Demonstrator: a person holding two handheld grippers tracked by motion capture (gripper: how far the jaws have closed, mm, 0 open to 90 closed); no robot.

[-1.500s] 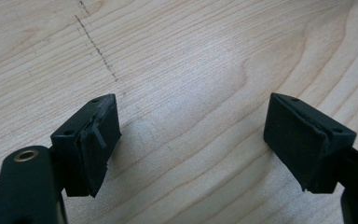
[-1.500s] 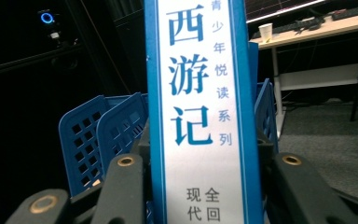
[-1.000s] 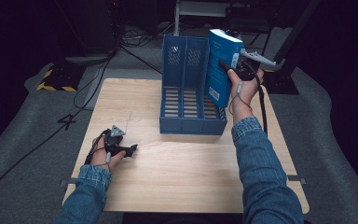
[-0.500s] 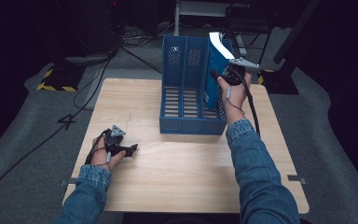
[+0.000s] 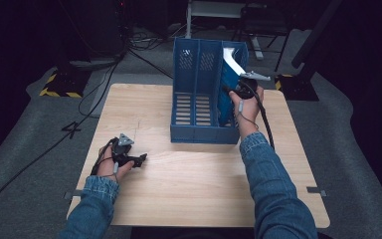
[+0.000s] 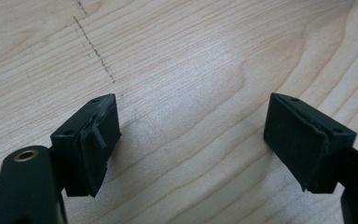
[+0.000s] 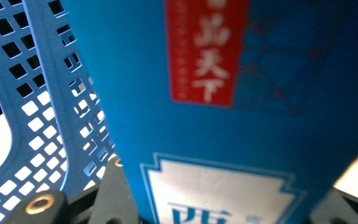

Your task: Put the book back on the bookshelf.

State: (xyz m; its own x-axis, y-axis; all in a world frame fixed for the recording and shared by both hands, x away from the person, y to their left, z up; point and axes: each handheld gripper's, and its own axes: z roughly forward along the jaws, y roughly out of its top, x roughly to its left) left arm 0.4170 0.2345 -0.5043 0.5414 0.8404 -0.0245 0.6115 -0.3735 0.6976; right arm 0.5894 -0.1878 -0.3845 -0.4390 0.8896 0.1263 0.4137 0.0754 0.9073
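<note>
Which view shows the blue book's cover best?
The right gripper view: the book shows its red label and white panel close up. The high view shows just its white page edge in the file rack.

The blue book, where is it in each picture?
High view: the blue book stands in the rightmost slot of the blue file rack, with the right gripper shut on it.
Left gripper view: wooden table between open jaws, no book.
Right gripper view: the book is close up, centre.
Shared landmark: the rack's perforated wall.

Book point(image 5: 231, 62) apparently in file rack's point(image 5: 199, 134) right compartment.
</note>
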